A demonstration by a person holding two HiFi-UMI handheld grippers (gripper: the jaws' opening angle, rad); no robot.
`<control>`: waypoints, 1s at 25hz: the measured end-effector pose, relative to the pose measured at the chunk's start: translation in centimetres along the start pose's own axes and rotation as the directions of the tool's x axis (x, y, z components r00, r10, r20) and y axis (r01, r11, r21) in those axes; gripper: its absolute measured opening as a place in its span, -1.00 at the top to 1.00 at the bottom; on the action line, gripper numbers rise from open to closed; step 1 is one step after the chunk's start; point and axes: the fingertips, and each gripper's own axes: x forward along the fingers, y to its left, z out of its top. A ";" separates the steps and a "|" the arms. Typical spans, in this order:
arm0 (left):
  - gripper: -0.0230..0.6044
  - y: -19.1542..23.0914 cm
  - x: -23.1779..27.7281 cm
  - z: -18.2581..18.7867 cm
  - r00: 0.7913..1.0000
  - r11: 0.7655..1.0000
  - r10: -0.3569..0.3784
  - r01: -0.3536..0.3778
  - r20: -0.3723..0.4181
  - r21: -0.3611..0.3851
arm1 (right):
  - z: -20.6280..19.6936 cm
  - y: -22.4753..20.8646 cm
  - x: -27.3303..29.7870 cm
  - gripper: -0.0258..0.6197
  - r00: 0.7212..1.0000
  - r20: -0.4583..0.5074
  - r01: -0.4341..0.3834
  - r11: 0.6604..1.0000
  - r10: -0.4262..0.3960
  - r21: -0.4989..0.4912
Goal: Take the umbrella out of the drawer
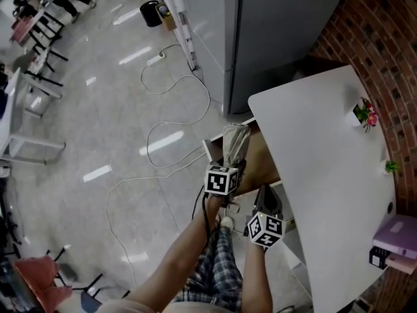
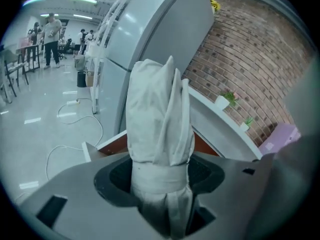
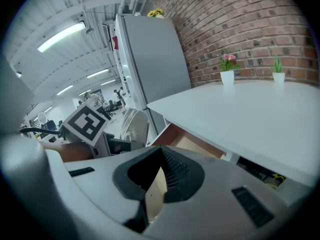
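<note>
A folded pale grey umbrella (image 1: pixel 234 139) hangs above the open wooden drawer (image 1: pixel 260 163), with my left gripper (image 1: pixel 230 163) shut on it. In the left gripper view the umbrella (image 2: pixel 160 119) stands upright between the jaws, which clamp its strapped lower part at my left gripper (image 2: pixel 161 180). My right gripper (image 1: pixel 266 199) is just to the right and nearer to me, over the drawer's front. Its jaws meet at the tips with nothing in them, as my right gripper (image 3: pixel 161 156) shows. The right gripper view also catches the umbrella (image 3: pixel 134 125) and the drawer (image 3: pixel 196 145).
The white table (image 1: pixel 326 175) lies over the drawer, with a small flower pot (image 1: pixel 365 114) and a purple box (image 1: pixel 397 237) on it. A grey fridge (image 1: pixel 280 31) stands behind. White cables (image 1: pixel 171 124) loop across the floor to the left. A brick wall (image 1: pixel 384 38) runs along the right.
</note>
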 end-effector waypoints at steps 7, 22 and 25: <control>0.03 -1.8 -9.3 3.9 0.994 0.999 -0.016 0.012 0.105 0.036 | 5.6 2.1 -4.5 0.86 0.998 0.058 -0.011 1.000 0.012 -0.020; 0.03 -11.1 -29.1 17.1 0.880 0.963 -0.125 -0.003 0.459 0.269 | 20.7 2.2 -16.3 0.86 0.953 0.303 0.020 0.994 0.012 -0.104; 0.03 -12.9 -32.8 18.9 0.841 0.948 -0.145 -0.034 0.522 0.317 | 23.6 1.6 -19.0 0.86 0.933 0.361 0.038 0.990 0.013 -0.135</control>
